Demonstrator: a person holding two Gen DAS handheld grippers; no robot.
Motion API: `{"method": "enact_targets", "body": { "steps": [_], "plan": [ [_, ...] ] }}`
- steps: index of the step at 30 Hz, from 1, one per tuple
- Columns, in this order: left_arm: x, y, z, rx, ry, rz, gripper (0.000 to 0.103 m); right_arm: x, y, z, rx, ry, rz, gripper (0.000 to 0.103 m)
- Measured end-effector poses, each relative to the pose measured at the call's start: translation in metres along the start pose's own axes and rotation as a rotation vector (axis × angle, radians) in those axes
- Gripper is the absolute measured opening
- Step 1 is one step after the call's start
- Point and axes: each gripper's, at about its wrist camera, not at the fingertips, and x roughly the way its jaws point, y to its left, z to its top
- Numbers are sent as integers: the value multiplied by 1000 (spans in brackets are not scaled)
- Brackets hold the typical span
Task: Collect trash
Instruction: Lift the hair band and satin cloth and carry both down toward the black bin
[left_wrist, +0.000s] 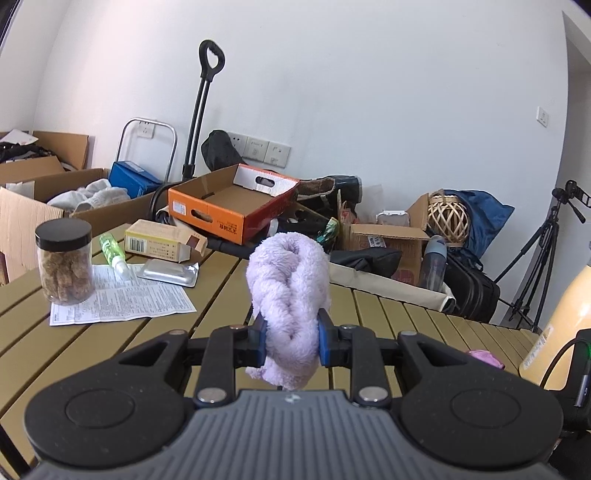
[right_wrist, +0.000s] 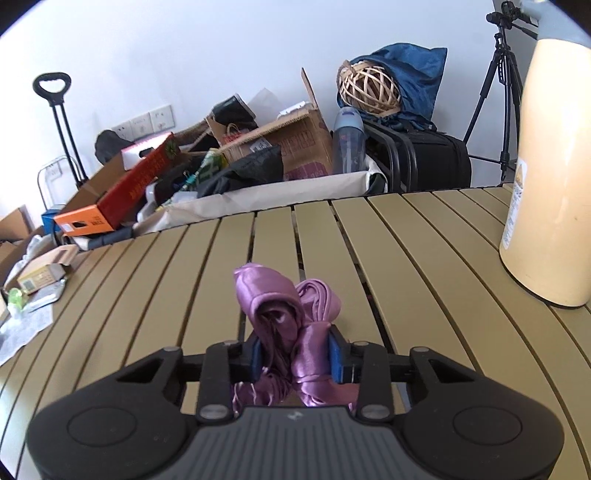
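both are loaded: left gripper (left_wrist: 291, 334) clamps a twisted fluffy lilac cloth (left_wrist: 288, 288), right gripper (right_wrist: 295, 354) pinches crumpled shiny purple fabric (right_wrist: 288, 314). at ten o'clock on the slatted olive surface (left_wrist: 424, 325), a printed paper leaflet (left_wrist: 129, 295) and silver foil pack (left_wrist: 168, 272) remain.

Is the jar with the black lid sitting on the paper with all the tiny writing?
Touching. In the left wrist view the jar stands on the left part of the printed paper, its base covering the sheet with no gap showing.
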Motion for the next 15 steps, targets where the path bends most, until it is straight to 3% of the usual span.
{"method": "enact_targets", "body": {
  "steps": [15],
  "plan": [
    [-69,-21,-27,54,-22,-29,25,-97,4,-26,-19,-85,92,32]
  ]
}}
